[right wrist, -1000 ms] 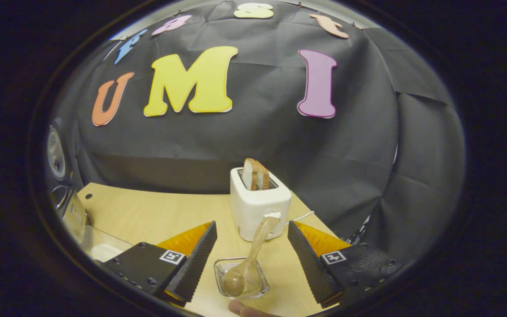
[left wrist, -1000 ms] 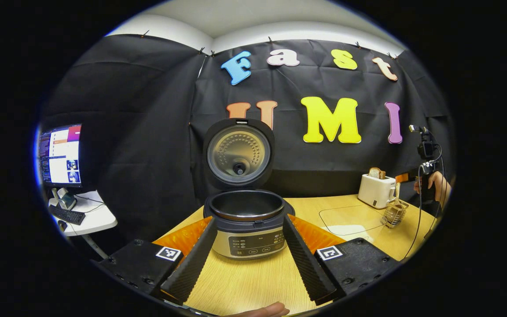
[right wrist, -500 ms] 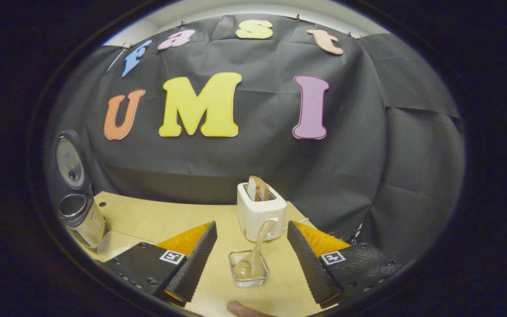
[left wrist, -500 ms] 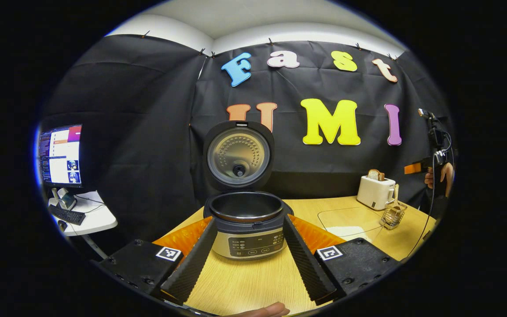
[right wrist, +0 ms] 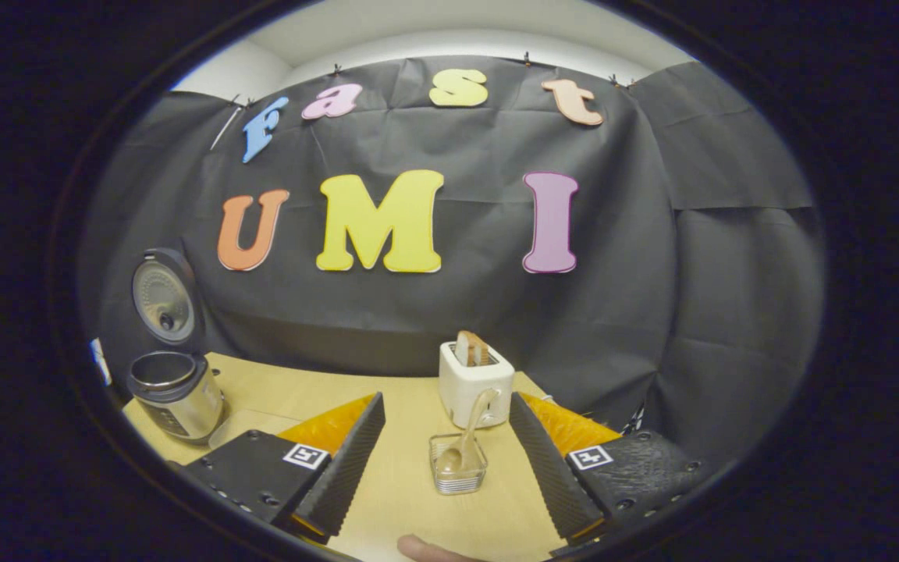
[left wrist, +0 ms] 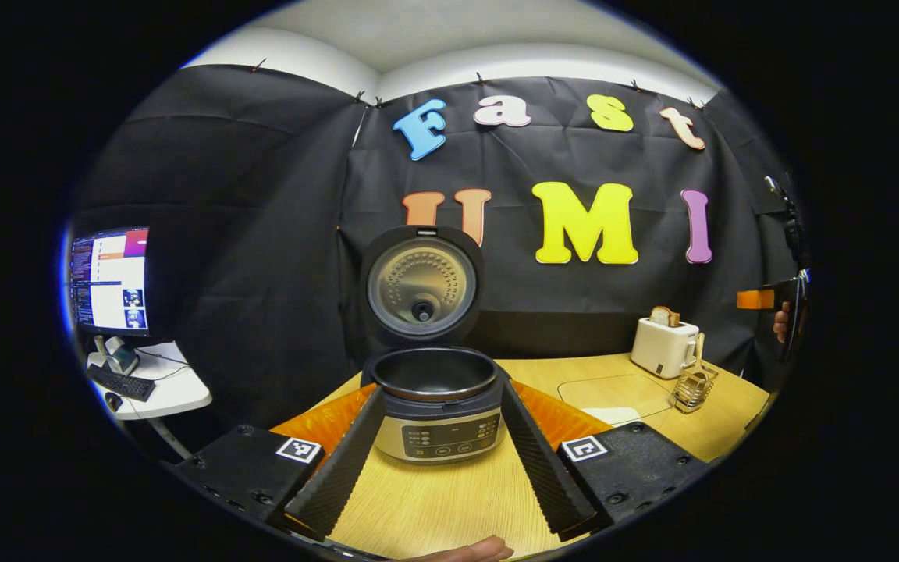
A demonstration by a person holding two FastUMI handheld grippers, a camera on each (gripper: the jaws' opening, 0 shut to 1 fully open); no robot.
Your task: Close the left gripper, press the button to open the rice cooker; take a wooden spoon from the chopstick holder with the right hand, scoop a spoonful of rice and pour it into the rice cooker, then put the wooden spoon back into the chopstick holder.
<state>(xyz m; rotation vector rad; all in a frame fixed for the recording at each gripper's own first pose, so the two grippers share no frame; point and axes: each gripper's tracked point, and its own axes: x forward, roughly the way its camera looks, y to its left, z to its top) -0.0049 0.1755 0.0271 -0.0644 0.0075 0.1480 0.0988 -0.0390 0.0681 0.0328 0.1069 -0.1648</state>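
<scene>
Right gripper view: my right gripper (right wrist: 443, 460) stands with jaws apart and empty, framing the chopstick holder (right wrist: 457, 474) just ahead. The wooden spoon (right wrist: 465, 445) rests inside it, bowl down, handle leaning toward the toaster (right wrist: 474, 392). Left gripper view: my left gripper (left wrist: 438, 460) is likewise spread, facing the rice cooker (left wrist: 435, 406), lid (left wrist: 421, 285) raised for loading.

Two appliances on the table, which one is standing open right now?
The rice cooker is open: its lid stands upright behind the bare inner pot. The white toaster is a closed box with toast poking out of its slot.
</scene>
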